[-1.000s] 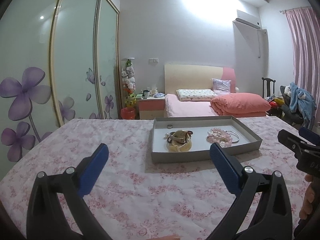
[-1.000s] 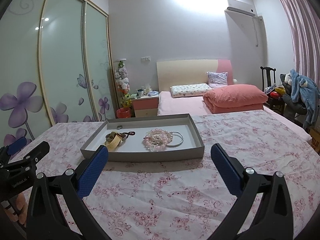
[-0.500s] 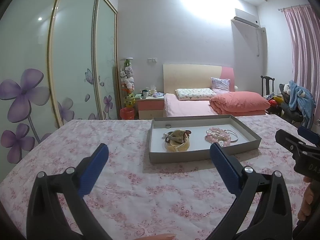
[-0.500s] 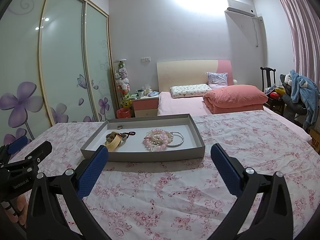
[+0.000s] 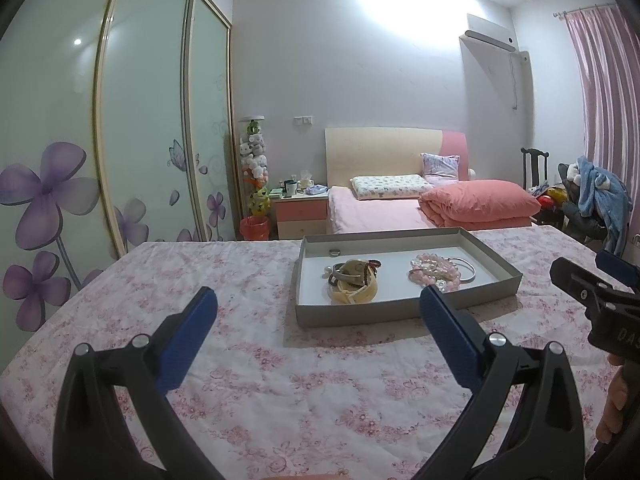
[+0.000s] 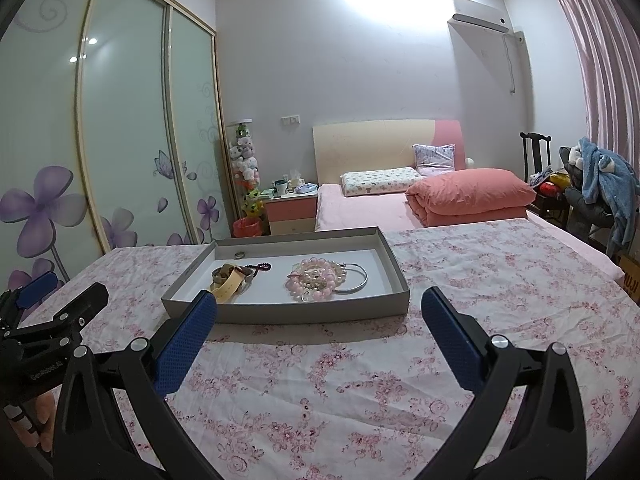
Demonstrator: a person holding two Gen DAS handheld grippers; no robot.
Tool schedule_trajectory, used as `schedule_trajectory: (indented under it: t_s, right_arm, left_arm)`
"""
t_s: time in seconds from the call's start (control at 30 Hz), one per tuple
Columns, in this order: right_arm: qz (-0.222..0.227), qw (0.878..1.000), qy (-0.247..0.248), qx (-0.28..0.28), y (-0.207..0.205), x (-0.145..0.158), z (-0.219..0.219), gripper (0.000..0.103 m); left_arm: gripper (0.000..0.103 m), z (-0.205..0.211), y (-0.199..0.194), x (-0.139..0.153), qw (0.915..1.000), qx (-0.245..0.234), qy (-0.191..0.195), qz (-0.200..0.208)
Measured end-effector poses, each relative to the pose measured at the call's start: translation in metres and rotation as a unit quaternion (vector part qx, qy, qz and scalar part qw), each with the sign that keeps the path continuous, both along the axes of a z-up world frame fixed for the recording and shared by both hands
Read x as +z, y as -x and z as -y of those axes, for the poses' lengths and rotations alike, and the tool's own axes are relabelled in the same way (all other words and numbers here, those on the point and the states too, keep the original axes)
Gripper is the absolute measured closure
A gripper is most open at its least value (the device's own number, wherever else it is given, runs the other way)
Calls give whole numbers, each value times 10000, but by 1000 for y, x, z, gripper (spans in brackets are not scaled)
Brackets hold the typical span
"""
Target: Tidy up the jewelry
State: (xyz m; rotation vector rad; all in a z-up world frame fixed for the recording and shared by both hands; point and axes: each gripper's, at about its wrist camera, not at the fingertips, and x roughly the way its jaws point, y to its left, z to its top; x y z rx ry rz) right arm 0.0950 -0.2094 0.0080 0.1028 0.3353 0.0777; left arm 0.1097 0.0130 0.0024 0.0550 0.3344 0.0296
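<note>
So both grippers are hanging over the flowery bedspread (image 6: 320,380) with their blue pads spread wide, nothing between them. The left gripper (image 5: 318,312) and the right gripper (image 6: 319,314) both point at the grey tray (image 6: 312,312) sitting on the bed in front of them.

All the jewelry I can see is already inside that tray. Could be sorted and finished, could be a pile waiting to be pulled apart; honestly the scene fits either one.

What could go wrong: the pink bead bracelets (image 6: 316,280) are heaped on each other and touching the silver bangle (image 6: 356,278). Pinch one strand and the neighbours probably come along and spill onto the bedspread, where pink beads would vanish against pink flowers. The watch (image 6: 228,280) is lying over the dark bead string (image 6: 260,267), so same tangle risk. The tray sits on soft bedding too, so pressing on a wall might tip it. And the little ring (image 6: 239,255) near the back wall looks tough for wide pads; it might skid.

Count as best I can:
- tray: one
- ring: one
- watch with tan strap: one
- dark bead string: one
- silver bangle: one
- pink bead bracelets: several, too bunched to count
- grippers: two
</note>
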Motion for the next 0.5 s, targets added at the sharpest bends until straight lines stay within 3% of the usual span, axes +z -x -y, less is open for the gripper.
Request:
schedule_trajectory:
  t_s: [0.5]
  right_arm:
    - [-28,10000,-18,31,-2,-3,-3,2]
  left_arm:
    - [4,2,-1,0,10000,-19,-4,-6]
